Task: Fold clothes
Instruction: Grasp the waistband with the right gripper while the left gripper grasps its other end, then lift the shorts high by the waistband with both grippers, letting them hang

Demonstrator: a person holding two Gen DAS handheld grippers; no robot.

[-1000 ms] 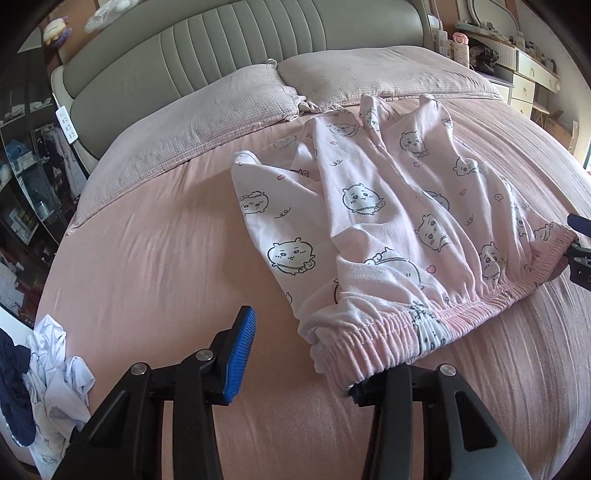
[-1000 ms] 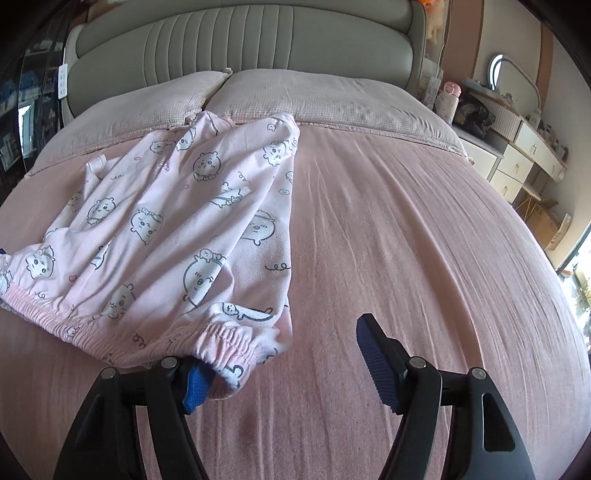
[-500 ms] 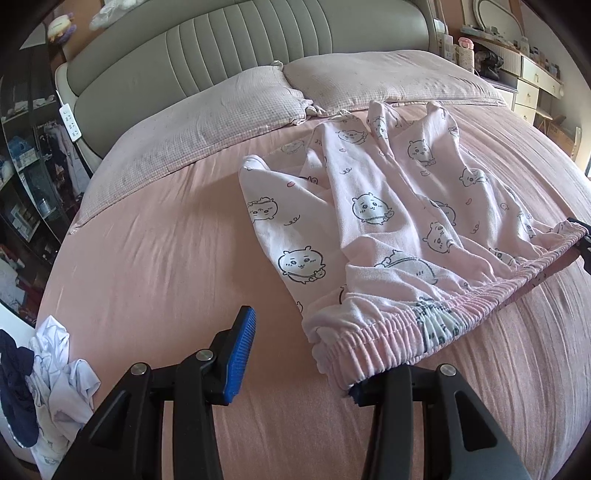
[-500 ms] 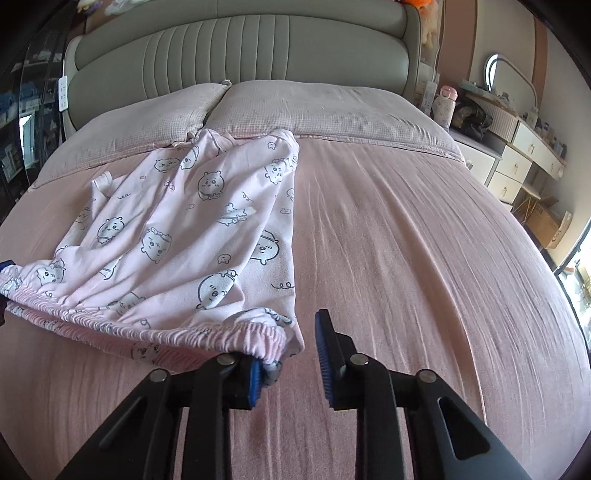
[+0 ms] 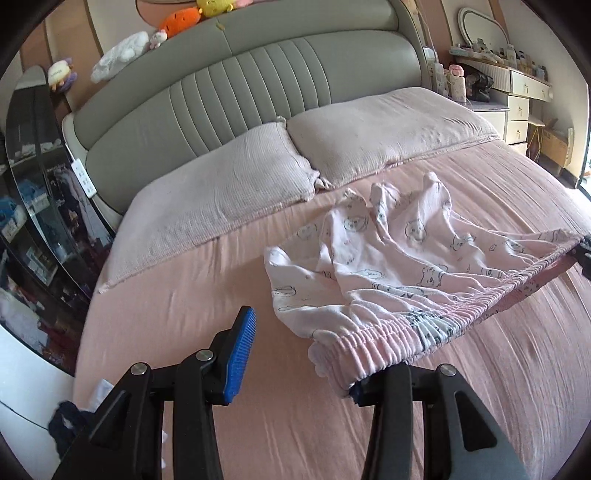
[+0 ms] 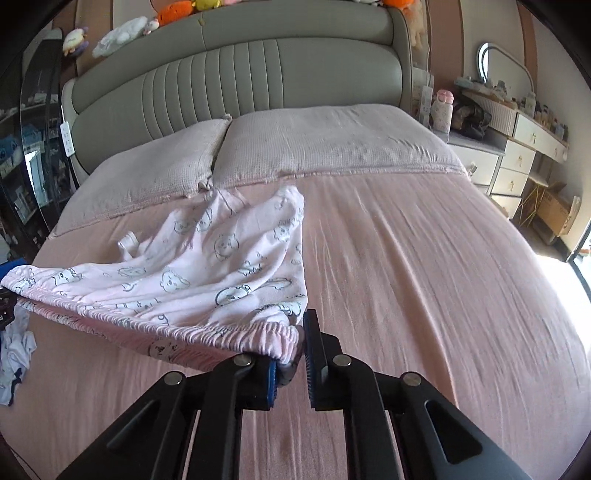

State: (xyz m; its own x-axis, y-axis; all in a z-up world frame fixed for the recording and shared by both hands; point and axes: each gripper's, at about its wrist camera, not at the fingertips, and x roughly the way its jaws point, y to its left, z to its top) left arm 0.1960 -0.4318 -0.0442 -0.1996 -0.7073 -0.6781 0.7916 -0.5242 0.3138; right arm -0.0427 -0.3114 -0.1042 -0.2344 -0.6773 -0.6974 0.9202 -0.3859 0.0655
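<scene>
pile of clothes [image 5: 70,424] at 8 o'clock off the bed's left edge in the left view, dark and white pieces. left tongs [image 5: 299,358] at 6 o'clock: jaws part open, left blue pad [image 5: 240,354] bare and clear of cloth; the waistband corner drapes over the right finger, pad hidden, so no pinch shows, cloth hooked on one finger only. pants [image 5: 399,266], pink with cartoon print, from centre to 3 o'clock on the bed [image 5: 184,280]; waistband lifted and stretched taut between the two tongs, legs trailing back toward the pillows [image 5: 332,147] at 12 o'clock, leg ends resting on the sheet. headboard [image 5: 258,81] behind, plush toys [image 5: 177,18] along its top. right view: right tongs [image 6: 290,363] at 6 o'clock, jaws closed down to a narrow gap, waistband's right corner clamped between the blue pads. dresser [image 6: 517,155] at 2 o'clock.
</scene>
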